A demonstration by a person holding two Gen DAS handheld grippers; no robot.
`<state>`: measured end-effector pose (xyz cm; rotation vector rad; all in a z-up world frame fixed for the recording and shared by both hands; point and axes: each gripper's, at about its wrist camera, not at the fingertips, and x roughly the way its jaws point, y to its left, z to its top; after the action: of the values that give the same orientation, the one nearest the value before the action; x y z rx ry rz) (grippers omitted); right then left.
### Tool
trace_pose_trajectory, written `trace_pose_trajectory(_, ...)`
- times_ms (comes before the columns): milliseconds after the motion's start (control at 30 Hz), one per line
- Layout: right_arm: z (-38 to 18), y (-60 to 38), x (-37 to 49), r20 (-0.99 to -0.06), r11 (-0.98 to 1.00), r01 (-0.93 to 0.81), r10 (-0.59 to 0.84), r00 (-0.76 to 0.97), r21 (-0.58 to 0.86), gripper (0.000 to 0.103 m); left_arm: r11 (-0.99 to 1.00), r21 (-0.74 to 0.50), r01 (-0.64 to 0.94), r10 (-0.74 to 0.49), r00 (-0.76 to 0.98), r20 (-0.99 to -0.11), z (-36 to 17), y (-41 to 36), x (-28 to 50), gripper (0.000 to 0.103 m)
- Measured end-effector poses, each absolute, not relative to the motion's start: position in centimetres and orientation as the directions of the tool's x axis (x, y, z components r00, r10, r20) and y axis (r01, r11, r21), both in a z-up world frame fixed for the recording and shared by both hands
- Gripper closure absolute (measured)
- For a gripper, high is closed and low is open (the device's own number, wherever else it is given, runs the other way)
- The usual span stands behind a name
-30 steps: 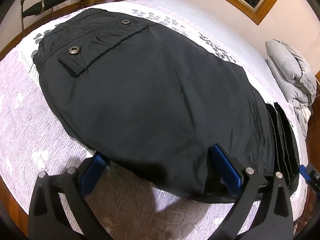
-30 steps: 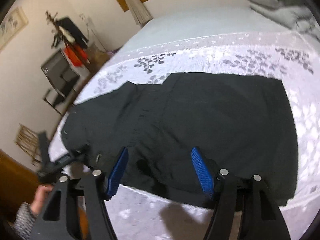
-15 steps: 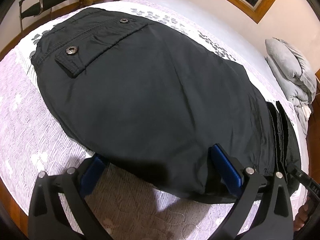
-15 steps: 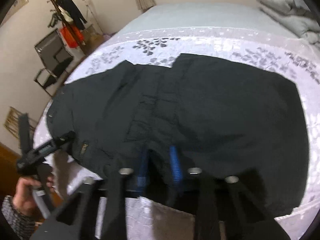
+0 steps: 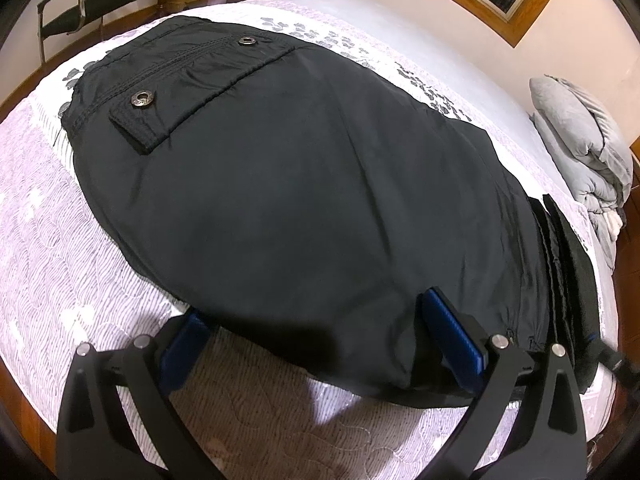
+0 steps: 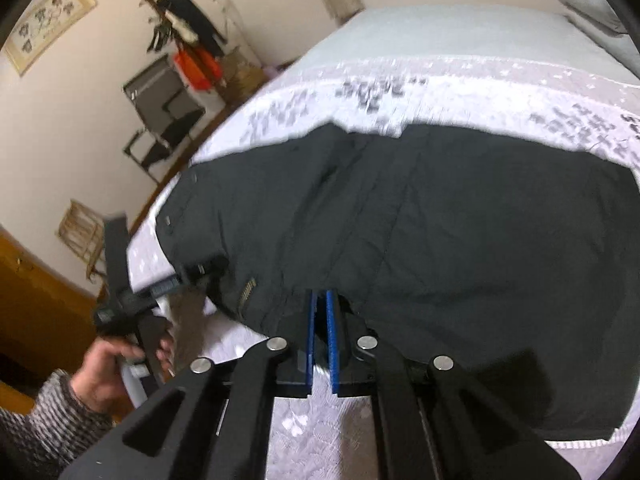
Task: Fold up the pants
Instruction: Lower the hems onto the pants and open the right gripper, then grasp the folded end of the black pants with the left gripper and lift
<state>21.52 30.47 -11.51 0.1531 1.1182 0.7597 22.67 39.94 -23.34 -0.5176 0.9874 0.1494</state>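
Note:
Black pants point(image 5: 304, 184) lie folded flat on the bed, with a snap pocket flap at the far left; they also show in the right wrist view point(image 6: 440, 220). My left gripper point(image 5: 320, 336) is open, its blue pads on either side of the near folded edge, touching or just over the cloth. My right gripper point(image 6: 322, 304) is shut on the near edge of the pants, close to a brass zipper point(image 6: 246, 294). The left gripper also shows at the left of the right wrist view point(image 6: 176, 280), held by a hand.
The bed point(image 5: 60, 264) has a lilac patterned cover, and its near edge is just under both grippers. A grey folded duvet point(image 5: 580, 152) lies at the far right. A chair point(image 5: 80, 4) and a coat stand point(image 6: 180, 28) are by the wall.
My right gripper has closed from wide open onto the near edge of the pants and moved in closer. My left gripper has stayed open at the fold.

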Motion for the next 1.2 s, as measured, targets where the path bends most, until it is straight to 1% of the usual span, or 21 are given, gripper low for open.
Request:
trace_pose_trajectory(67,-12.9,30.6,21.4,-0.774,0.756,-0.459,0.600,0.202,0.467,0.098,0.871,-0.347,-0.349,-0.108,0.551,-0.827,-23.4,39.8,22.7,0.003)
trace_pose_trajectory(167,-13.2,30.1,21.5,-0.763,0.749,-0.448,0.615,0.198,0.488,0.096,0.868,-0.355,-0.347,-0.118,0.550,-0.827,-23.3,39.9,22.8,0.003)
trace_pose_trajectory(200,-13.1,30.1,21.6,-0.761,0.747,-0.451,0.617,0.199,0.488,0.092,0.866,-0.358,-0.348,-0.121,0.548,-0.827,-23.3,40.0,22.8,0.003)
trace_pose_trajectory(233,-12.8,29.8,21.6,-0.760,0.750,-0.449,0.616,0.206,0.486,0.082,0.865,-0.360,-0.351,-0.123,0.547,-0.828,-23.3,40.1,22.8,0.003)
trace_pose_trajectory(267,-12.4,29.5,21.6,-0.752,0.747,-0.446,0.624,0.214,0.493,0.069,0.861,-0.366,-0.354,-0.128,0.545,-0.829,-23.2,40.3,22.9,0.003)
trace_pose_trajectory(300,-12.0,29.0,21.7,-0.738,0.742,-0.443,0.635,0.227,0.503,0.067,0.856,-0.374,-0.357,-0.134,0.546,-0.827,-23.2,40.5,22.9,0.003)
trace_pose_trajectory(433,-10.3,26.0,22.1,-0.701,0.741,-0.408,0.657,0.278,0.533,0.067,0.807,-0.458,-0.372,-0.192,0.567,-0.801,-22.8,42.0,22.6,0.003)
trace_pose_trajectory(500,-9.2,23.4,22.6,-0.686,0.758,-0.372,0.648,0.331,0.536,0.066,0.771,-0.503,-0.392,-0.218,0.579,-0.786,-22.5,43.3,22.1,0.003)
trace_pose_trajectory(567,-8.7,20.8,23.0,-0.693,0.792,-0.330,0.610,0.384,0.514,0.056,0.736,-0.523,-0.430,-0.205,0.595,-0.777,-22.1,44.8,21.5,0.003)
trace_pose_trajectory(667,-8.5,17.2,23.4,-0.720,0.852,-0.268,0.523,0.456,0.449,0.052,0.706,-0.527,-0.473,-0.136,0.640,-0.757,-21.2,47.4,20.2,0.003)
trace_pose_trajectory(700,-8.7,16.2,23.5,-0.728,0.866,-0.245,0.500,0.470,0.436,0.049,0.701,-0.525,-0.482,-0.118,0.647,-0.753,-20.9,48.2,20.0,0.003)
trace_pose_trajectory(733,-8.8,15.5,23.5,-0.730,0.871,-0.228,0.489,0.478,0.435,0.041,0.695,-0.519,-0.497,-0.099,0.649,-0.755,-20.5,49.0,19.9,0.003)
trace_pose_trajectory(767,-9.0,14.4,23.5,-0.731,0.879,-0.201,0.473,0.493,0.433,0.039,0.683,-0.522,-0.510,-0.086,0.654,-0.752,-20.2,49.9,19.8,0.003)
trace_pose_trajectory(900,-9.7,12.0,23.1,-0.735,0.903,-0.148,0.416,0.536,0.403,0.034,0.651,-0.556,-0.516,-0.070,0.689,-0.721,-19.1,52.4,19.4,0.003)
trace_pose_trajectory(967,-10.0,11.3,22.7,-0.738,0.913,-0.125,0.390,0.551,0.389,0.033,0.646,-0.565,-0.513,-0.045,0.713,-0.700,-18.5,53.6,19.4,0.003)
trace_pose_trajectory(1033,-10.4,10.8,22.6,-0.738,0.908,-0.113,0.397,0.545,0.404,0.033,0.636,-0.569,-0.521,-0.023,0.724,-0.689,-18.2,54.5,19.9,0.003)
trace_pose_trajectory(1133,-10.6,10.6,22.7,-0.740,0.906,-0.107,0.398,0.543,0.409,0.033,0.578,-0.617,-0.534,-0.067,0.722,-0.688,-18.7,57.3,21.2,0.003)
trace_pose_trajectory(1200,-10.5,10.8,22.7,-0.738,0.907,-0.108,0.397,0.546,0.408,0.033,0.534,-0.669,-0.518,-0.112,0.740,-0.663,-19.1,58.7,21.5,0.003)
